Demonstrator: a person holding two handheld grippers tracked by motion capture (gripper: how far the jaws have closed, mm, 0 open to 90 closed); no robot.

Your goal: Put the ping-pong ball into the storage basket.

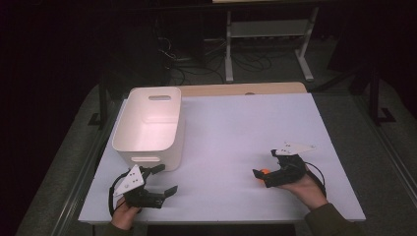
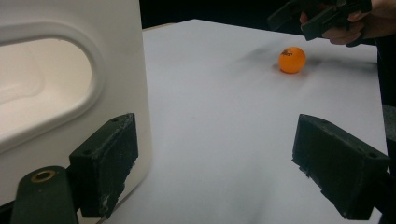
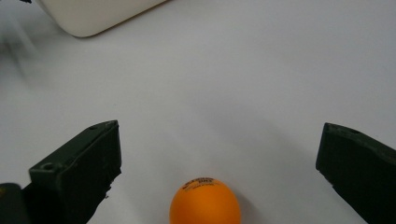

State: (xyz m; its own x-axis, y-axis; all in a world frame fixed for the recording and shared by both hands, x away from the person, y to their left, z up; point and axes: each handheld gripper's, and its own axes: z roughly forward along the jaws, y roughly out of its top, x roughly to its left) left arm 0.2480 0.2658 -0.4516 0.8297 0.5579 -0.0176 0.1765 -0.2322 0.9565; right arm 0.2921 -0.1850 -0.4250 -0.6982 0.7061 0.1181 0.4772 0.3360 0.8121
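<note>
- The ball point(image 3: 205, 201) is orange, with dark print on top, and rests on the white table point(image 1: 236, 128).
- In the right gripper view, the ball lies between the two spread jaws of the right gripper point(image 3: 217, 158), low in the gap and slightly nearer the left-hand jaw. Neither jaw touches it; bare table shows on both sides of the ball.
- In the high view, the right gripper point(image 1: 263, 173) sits near the table's front right, held by the right hand point(image 1: 307, 189), with the ball point(image 1: 265, 172) at its tips.
- In the left gripper view, the ball point(image 2: 292, 59) stands free on the table, just below the far gripper's tips and apart from them.
- The left gripper point(image 1: 164, 179) is open, jaws spread wide, holding nothing. It sits near the front left edge, held by the left hand point(image 1: 125, 211).
- The bin point(image 1: 150, 125) is white, open-topped, with handle slots, and stands at the table's left side. In the left gripper view, one jaw lies just beside the bin wall point(image 2: 116, 70); contact cannot be told.
- Open room: the table between bin and ball is bare, as is the surface ahead of the ball toward the far edge.
- Edges: the ball is well apart from the right edge and near the front edge. The bin's near corner point(image 3: 88, 18) lies well ahead of the right gripper.
</note>
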